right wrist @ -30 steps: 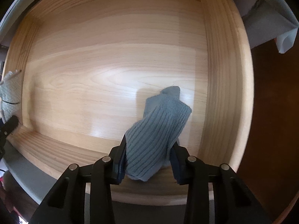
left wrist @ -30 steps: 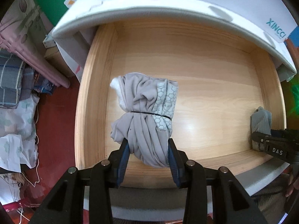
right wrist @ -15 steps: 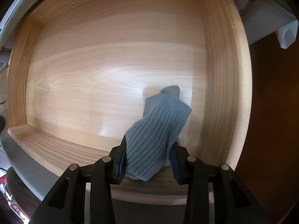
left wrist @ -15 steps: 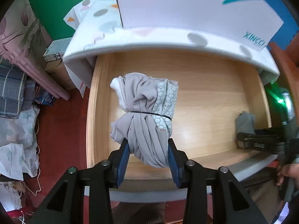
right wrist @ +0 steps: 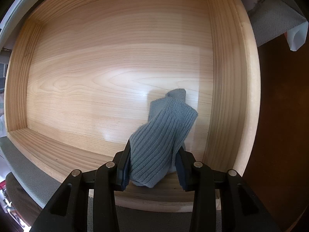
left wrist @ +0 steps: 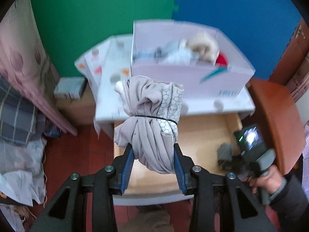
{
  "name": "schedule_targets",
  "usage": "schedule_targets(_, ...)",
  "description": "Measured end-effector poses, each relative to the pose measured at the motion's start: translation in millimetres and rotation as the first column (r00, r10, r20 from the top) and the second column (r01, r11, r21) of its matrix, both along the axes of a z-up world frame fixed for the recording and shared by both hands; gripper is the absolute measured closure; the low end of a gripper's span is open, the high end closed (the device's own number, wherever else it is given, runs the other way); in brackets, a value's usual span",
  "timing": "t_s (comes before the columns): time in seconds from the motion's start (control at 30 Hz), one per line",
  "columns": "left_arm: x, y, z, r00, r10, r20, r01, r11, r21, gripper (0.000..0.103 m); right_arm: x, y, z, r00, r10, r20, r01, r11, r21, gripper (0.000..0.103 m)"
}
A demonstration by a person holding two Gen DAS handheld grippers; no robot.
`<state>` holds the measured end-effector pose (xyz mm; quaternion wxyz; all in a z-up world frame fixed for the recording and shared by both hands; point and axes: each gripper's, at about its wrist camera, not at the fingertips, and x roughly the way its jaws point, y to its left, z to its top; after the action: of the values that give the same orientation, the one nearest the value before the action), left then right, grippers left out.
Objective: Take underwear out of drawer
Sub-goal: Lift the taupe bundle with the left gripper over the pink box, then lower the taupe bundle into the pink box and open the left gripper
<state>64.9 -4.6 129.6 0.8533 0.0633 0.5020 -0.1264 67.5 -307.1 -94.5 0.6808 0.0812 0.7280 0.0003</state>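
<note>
White box (left wrist: 193, 77) on dresser was blurry; we could not tell things inside. Letters on box too smeared to read. Bottom of grey sock (right wrist: 160, 145) hid behind gripper fingers (right wrist: 123, 166).

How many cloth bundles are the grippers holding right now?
2. The grey underwear bundle sits clamped in the left gripper, above the drawer. The blue-grey ribbed sock sits in the right gripper, inside it.

Only one print shows — blue lettering low on the near face of the white box (left wrist: 222, 77) atop the cabinet, far right — too blurred to read. Nothing legible in the right wrist view.
</note>
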Motion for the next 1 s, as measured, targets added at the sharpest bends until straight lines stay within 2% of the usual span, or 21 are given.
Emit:
schedule_targets(0.07,9.2,-4.8,25.2,0.999,-0.002,0.049,0.002,1.0,-0.004,0.064,-1.2,3.8,-1.1,1.0,0.0,0.002,0.0,1.0,-0.004,0.067)
schedule_targets(0.2,37.2,-14.7,56.0,0.995,0.007,0.1,-0.007,1.0,-0.005,0.064,-3.3,8.9,-0.4,1.0,-0.003,0.006,0.003,1.0,-0.005,0.067)
schedule_targets(0.4,99.3,-32.8,69.5,0.995,0.021,0.102,-0.018,0.999,-0.03,0.064,-6.4,4.7,-1.0,1.0,-0.012,0.007,0.012,1.0,0.002,0.067)
schedule_targets(0.57,149.8,-52.0,44.1,0.998,0.02,0.06,-0.021,1.0,0.012,0.064,-10.9,-3.5,-3.1,1.0,-0.021,0.01,0.021,1.0,0.013,0.067)
schedule_targets(0.7,171.7,-62.4,16.8,1.0,0.01,0.02,-0.011,0.999,0.042,0.064,-12.5,-11.7,-3.6,1.0,-0.026,0.009,0.025,0.999,0.024,0.067)
schedule_targets(0.87,186.6,-70.0,-13.0,1.0,0.004,-0.029,-0.003,0.998,0.056,0.064,-12.4,-14.0,-3.9,1.0,-0.015,0.009,0.015,1.0,0.016,0.067)
schedule_targets(1.0,188.4,-78.8,-21.4,1.0,-0.002,-0.004,0.002,0.993,0.119,0.06,-11.7,-12.1,-5.0,1.0,-0.014,0.007,0.014,1.0,0.012,0.067)
